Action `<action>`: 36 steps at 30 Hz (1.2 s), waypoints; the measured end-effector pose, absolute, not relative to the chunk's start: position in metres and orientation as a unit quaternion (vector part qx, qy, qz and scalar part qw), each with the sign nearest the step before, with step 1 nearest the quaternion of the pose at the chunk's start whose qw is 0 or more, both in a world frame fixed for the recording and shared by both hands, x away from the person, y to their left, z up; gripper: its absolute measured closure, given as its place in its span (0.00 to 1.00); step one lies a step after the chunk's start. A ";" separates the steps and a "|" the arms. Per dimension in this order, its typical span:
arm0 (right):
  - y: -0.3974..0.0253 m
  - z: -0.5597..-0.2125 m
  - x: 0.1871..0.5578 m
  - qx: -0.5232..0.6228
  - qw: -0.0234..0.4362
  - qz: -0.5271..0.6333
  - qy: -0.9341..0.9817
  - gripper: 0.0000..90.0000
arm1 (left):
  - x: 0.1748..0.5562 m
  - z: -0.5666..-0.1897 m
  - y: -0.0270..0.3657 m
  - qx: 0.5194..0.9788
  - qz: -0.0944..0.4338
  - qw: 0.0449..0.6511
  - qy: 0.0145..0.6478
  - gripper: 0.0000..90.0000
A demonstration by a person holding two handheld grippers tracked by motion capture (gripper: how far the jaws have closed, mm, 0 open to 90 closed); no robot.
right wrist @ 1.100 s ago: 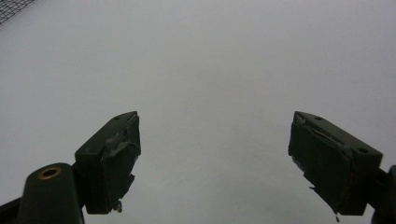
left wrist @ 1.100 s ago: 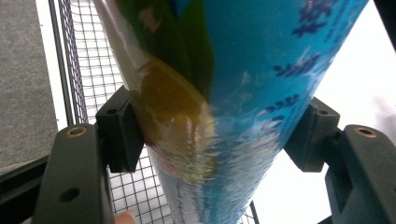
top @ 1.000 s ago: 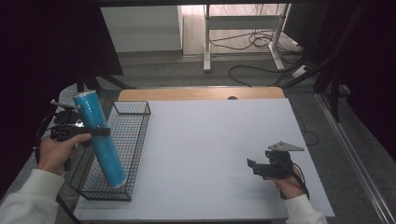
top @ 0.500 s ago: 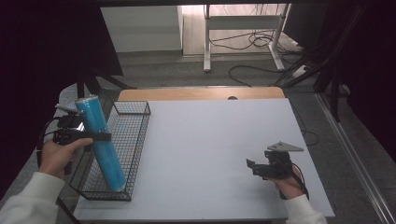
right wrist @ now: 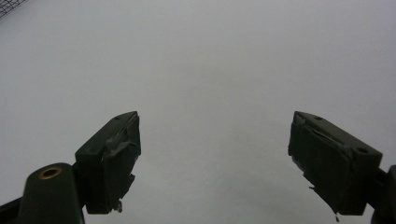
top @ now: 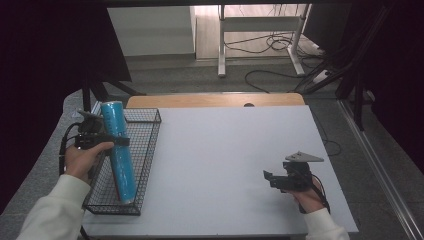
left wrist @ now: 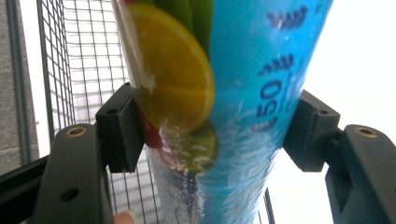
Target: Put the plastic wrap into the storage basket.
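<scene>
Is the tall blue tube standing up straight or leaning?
Leaning. The tall blue tube has its bottom end down in the black wire basket and tilts, its top rising above the rim, clamped by the left gripper.

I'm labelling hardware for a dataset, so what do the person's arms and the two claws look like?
Both arms wear white sleeves. The left claw has black blocky jaws with brass-coloured rivets and a black cable. The right claw is also black, its pads wrapped in worn tape, with a grey three-cornered plate on top.
</scene>
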State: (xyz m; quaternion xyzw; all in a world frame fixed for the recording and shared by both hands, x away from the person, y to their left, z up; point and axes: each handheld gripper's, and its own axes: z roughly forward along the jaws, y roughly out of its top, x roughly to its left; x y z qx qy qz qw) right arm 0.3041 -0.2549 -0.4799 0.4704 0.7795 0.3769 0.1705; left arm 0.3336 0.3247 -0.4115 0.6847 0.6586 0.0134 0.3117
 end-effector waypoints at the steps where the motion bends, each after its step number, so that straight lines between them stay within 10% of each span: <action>1: -0.255 -0.480 0.304 0.470 0.170 0.377 0.780 0.19 | 0.340 -0.416 0.323 0.679 0.014 0.310 0.665 0.35; 25: -0.257 -0.485 0.308 0.476 0.172 0.370 0.779 0.19 | 0.401 -0.494 0.298 0.650 0.006 0.228 0.725 0.34; 36: -0.257 -0.485 0.306 0.469 0.167 0.376 0.781 0.18 | 0.375 -0.461 0.292 0.685 0.054 0.267 0.676 0.18</action>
